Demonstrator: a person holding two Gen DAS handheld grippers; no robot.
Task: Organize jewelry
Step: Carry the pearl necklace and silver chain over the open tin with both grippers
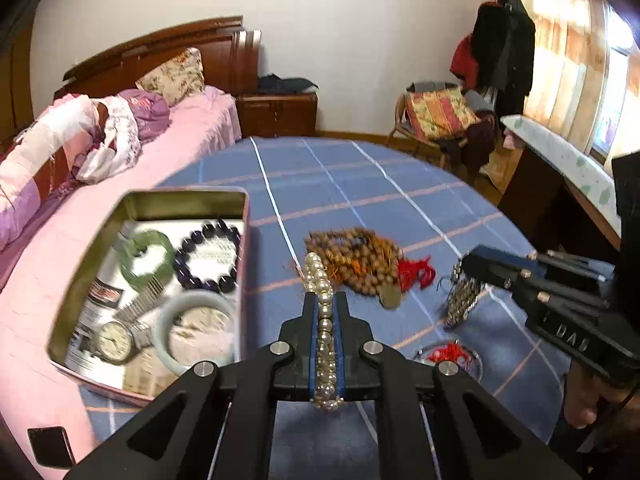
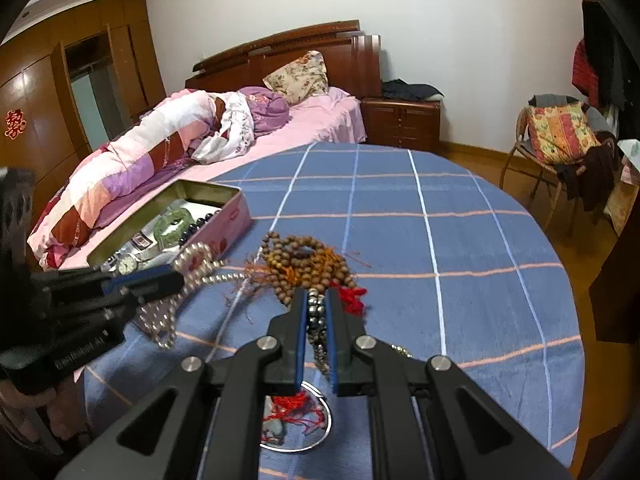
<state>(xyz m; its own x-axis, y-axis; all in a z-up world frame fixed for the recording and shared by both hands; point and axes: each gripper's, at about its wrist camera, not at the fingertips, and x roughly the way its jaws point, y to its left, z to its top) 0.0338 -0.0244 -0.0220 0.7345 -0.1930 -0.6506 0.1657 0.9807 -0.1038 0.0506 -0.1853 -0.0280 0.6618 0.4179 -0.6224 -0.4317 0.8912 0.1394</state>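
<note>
1. the work surface is a blue checked cloth (image 1: 360, 184) with white and orange lines, spread over a rounded top beside a bed with a pink sheet (image 1: 192, 120) and a bundled quilt (image 2: 132, 160)
2. further off in the room: a wooden headboard (image 2: 304, 48), a nightstand (image 1: 276, 114), a chair piled with a patterned cushion (image 1: 440, 114), dark coats on a stand (image 1: 504, 40), curtains (image 1: 568, 52), and brown wardrobe doors (image 2: 48, 96) in the right wrist view
3. the left gripper (image 1: 325, 300) is clamped on a pearl strand (image 1: 324, 320), which runs up between its blue pads and loops out past the tips
4. to the left of the left gripper an open tin (image 1: 152, 276) sits on the cloth; in it lie a green bangle (image 1: 146, 254), a dark bead bracelet (image 1: 208, 256), a pale bangle (image 1: 196, 328) and a wristwatch (image 1: 116, 340)
5. the right gripper (image 2: 317, 300) is closed on a dark metallic bead chain (image 2: 316, 320) that hangs down from its pads
6. just ahead of both grippers' tips lies a heap of brown wooden beads (image 1: 356, 264) with a red tassel (image 1: 416, 272) and a coin-like pendant (image 1: 390, 298)
7. below the right gripper a round dish (image 2: 296, 420) holds red cord and a pale stone
</note>
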